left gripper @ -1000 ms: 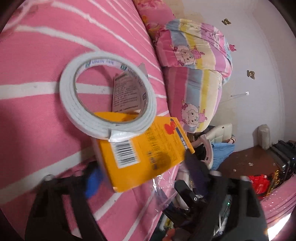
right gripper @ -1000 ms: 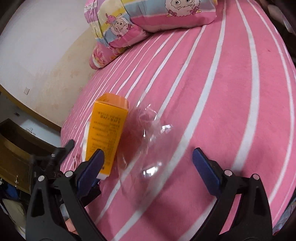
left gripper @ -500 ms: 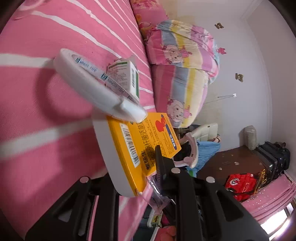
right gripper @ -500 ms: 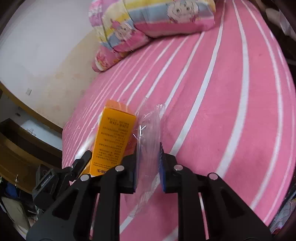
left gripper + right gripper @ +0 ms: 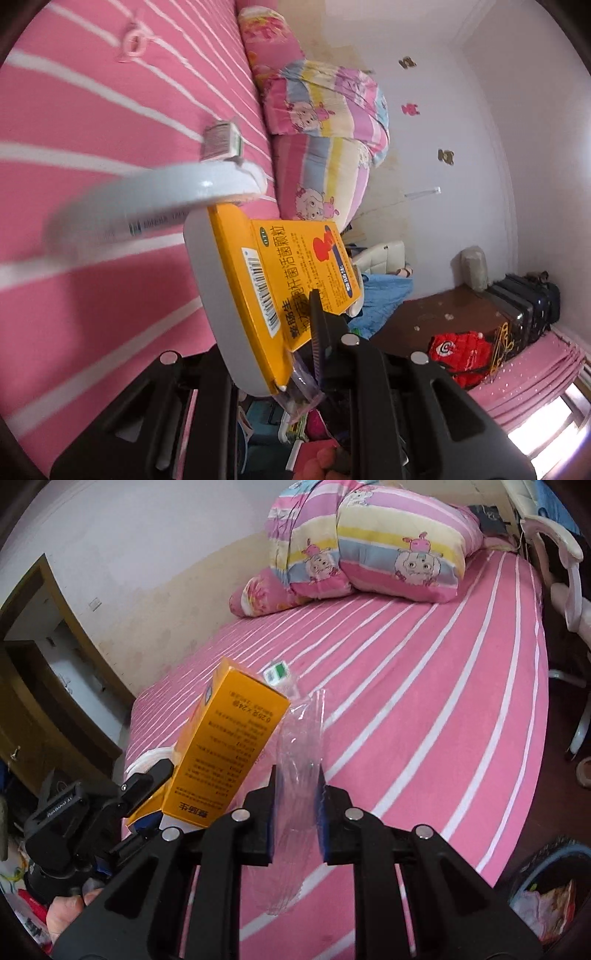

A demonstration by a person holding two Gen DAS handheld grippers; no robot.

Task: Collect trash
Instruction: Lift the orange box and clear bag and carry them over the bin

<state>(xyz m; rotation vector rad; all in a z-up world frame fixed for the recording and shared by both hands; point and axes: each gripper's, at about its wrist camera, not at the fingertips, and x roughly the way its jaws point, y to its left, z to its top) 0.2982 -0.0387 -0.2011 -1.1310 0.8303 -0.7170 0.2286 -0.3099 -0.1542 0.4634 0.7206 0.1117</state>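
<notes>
trash lifted clear of pink bed (image 5: pixel 424 709), presumably for carrying off. left gripper (image 5: pixel 295 347) clamped on orange box (image 5: pixel 291 273), tape roll (image 5: pixel 155 199) riding along. right gripper (image 5: pixel 297 805) pinched shut on clear wrapper (image 5: pixel 299 746).

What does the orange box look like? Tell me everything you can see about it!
The orange box is a long cardboard carton with black writing, a barcode, a red picture and white ends. The left claw is shut on its near end, holding it tilted above the pink striped bed. A white tape roll rests on its far end.
</notes>
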